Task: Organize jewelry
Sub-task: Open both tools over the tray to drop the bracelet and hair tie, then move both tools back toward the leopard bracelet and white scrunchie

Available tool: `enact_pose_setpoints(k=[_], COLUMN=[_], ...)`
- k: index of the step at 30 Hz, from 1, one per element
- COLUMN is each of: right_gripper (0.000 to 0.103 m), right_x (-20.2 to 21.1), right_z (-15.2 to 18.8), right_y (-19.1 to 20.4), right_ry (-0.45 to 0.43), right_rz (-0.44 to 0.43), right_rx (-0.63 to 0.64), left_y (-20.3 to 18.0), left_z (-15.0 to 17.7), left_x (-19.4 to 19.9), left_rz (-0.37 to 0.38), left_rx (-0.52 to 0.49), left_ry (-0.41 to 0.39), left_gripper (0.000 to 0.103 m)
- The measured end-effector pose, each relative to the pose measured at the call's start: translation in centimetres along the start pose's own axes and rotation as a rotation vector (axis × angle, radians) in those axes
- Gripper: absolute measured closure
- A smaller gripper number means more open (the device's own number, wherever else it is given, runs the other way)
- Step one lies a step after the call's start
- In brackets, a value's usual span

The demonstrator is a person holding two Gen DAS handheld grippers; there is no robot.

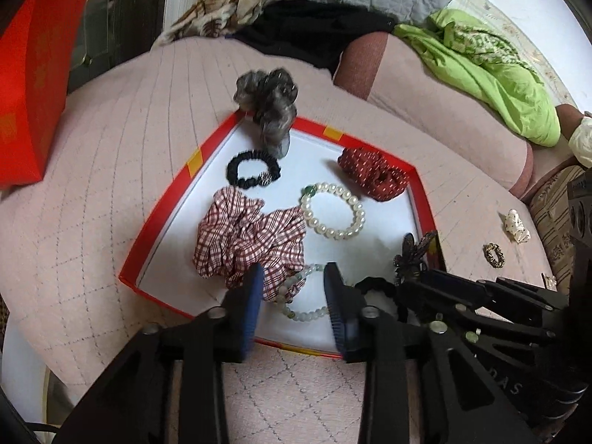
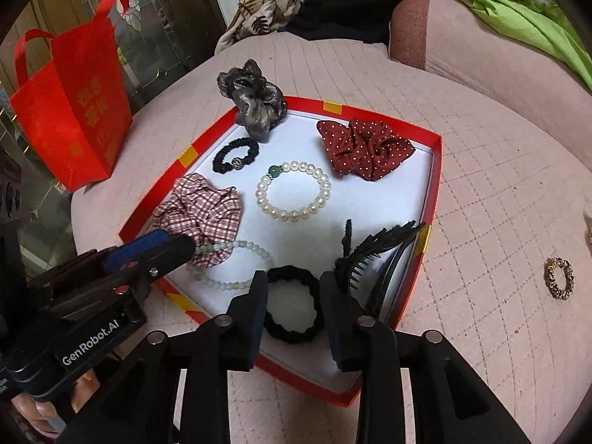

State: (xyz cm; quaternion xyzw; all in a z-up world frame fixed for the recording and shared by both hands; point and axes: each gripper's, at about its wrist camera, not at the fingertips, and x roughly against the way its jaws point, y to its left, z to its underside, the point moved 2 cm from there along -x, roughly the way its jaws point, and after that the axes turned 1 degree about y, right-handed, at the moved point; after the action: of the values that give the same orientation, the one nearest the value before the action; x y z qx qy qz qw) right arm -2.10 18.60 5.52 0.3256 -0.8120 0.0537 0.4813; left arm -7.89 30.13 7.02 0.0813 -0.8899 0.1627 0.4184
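Note:
A red-rimmed tray (image 1: 159,218) (image 2: 436,185) with a white floor lies on a pink quilted seat. In it are a pearl bracelet (image 1: 307,214) (image 2: 259,196), a checked scrunchie (image 1: 248,236) (image 2: 199,207), a red dotted scrunchie (image 1: 373,174) (image 2: 366,148) and a black hair clip (image 1: 410,255) (image 2: 370,255). My left gripper (image 1: 293,277) (image 2: 185,248) stands open over a pale green bead bracelet (image 1: 307,314) (image 2: 229,285), which lies on the tray floor. My right gripper (image 2: 294,281) (image 1: 410,285) is open astride a black hair tie (image 2: 292,335) (image 1: 377,283), its pads clear of it.
A grey scrunchie (image 1: 270,107) (image 2: 251,92) hangs over the tray's far corner, with a small black tie (image 1: 236,166) (image 2: 222,159) near it. On the quilt to the right lie a gold-black tie (image 1: 494,255) (image 2: 547,277) and a white scrunchie (image 1: 516,225). A red bag (image 2: 74,111) stands left.

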Motion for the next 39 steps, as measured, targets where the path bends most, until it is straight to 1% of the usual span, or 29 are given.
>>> enact_pose_setpoints(k=[1, 8, 10, 12, 17, 19, 20, 22, 25, 27, 31, 39], right_gripper=[0.064, 0.064, 0.060, 0.058, 0.058, 0.058, 0.058, 0.058, 0.057, 0.057, 0.053, 0.052], right_x=[0.2, 3.3, 4.5, 5.5, 7.1, 7.6, 7.8, 8.2, 8.9, 9.5, 10.5, 12.4], right_z=[0.1, 1.5, 2.2, 3.1, 5.4, 6.4, 6.8, 7.6, 8.5, 9.1, 10.2, 12.5], right_y=[0.1, -0.3, -1.0, -2.1, -5.8, -7.7, -8.4, -10.1, -11.6, -12.6, -14.3, -18.6], right_ry=[-0.004, -0.046, -0.059, -0.066, -0.069, -0.066, -0.065, -0.066, -0.076, -0.091, -0.111, -0.142], right_rz=[-0.003, -0.028, -0.025, -0.020, 0.012, 0.031, 0.036, 0.046, 0.059, 0.078, 0.111, 0.150], right_rx=[-0.001, -0.005, -0.010, -0.028, -0.103, -0.142, -0.161, -0.206, -0.247, -0.265, -0.289, -0.380], left_y=[-0.1, -0.5, -0.5, -0.7, -2.4, -3.3, -3.9, -4.8, -6.5, -7.6, -10.1, -15.7], left_z=[0.0, 0.3, 0.4, 0.5, 1.0, 1.2, 1.4, 1.5, 1.8, 2.0, 2.7, 4.2], left_x=[0.2, 0.9, 1.1, 1.4, 2.6, 3.0, 3.3, 3.6, 4.2, 4.5, 5.0, 4.9], left_rz=[-0.001, -0.038, -0.046, -0.057, -0.088, -0.095, -0.097, -0.095, -0.085, -0.081, -0.067, -0.005], left_rx=[-0.006, -0.014, -0.015, -0.019, -0.065, -0.086, -0.102, -0.118, -0.144, -0.161, -0.212, -0.309], left_ry=[-0.009, -0.043, -0.048, -0.046, -0.049, -0.050, -0.048, -0.045, -0.036, -0.028, -0.018, 0.027], left_gripper=[0.069, 0.068, 0.068, 0.068, 0.068, 0.065, 0.061, 0.061, 0.059, 0.055, 0.053, 0.052])
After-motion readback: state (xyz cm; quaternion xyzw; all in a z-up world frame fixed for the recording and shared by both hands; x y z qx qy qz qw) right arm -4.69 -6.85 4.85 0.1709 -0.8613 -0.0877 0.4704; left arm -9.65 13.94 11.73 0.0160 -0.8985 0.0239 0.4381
